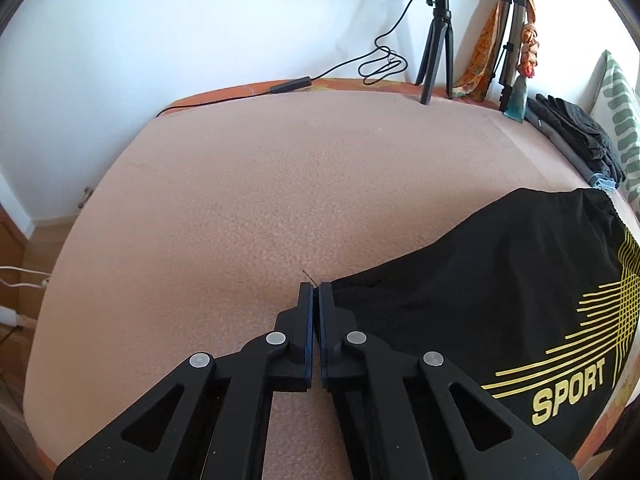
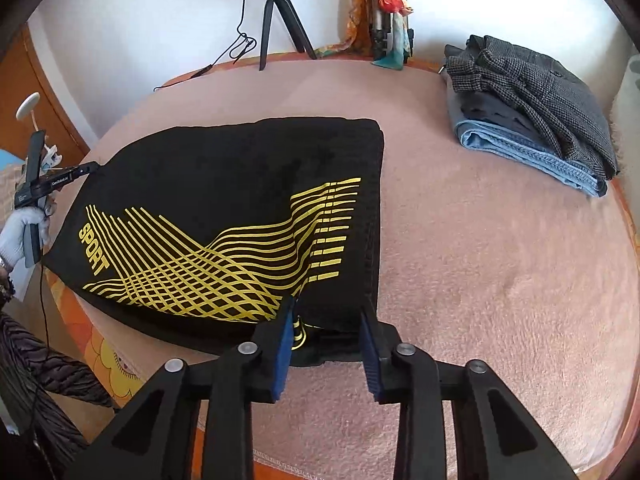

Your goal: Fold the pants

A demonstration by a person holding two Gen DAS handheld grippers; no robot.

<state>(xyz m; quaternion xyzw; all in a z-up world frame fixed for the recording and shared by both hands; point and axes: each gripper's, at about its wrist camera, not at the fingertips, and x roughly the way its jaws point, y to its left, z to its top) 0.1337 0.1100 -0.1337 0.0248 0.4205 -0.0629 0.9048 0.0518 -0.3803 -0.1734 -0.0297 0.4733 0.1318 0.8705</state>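
Black pants with yellow lines and the word SPORT lie folded on the pink blanket; they also show at the right of the left wrist view. My left gripper is shut, its tips pinching the left corner of the pants; it also shows in the right wrist view at that corner, held by a gloved hand. My right gripper is open, its jaws straddling the near right corner of the pants, just above the cloth.
A stack of folded clothes lies at the back right of the bed, also in the left wrist view. A ring light tripod and cable stand at the far edge by the wall. A wooden cabinet is at left.
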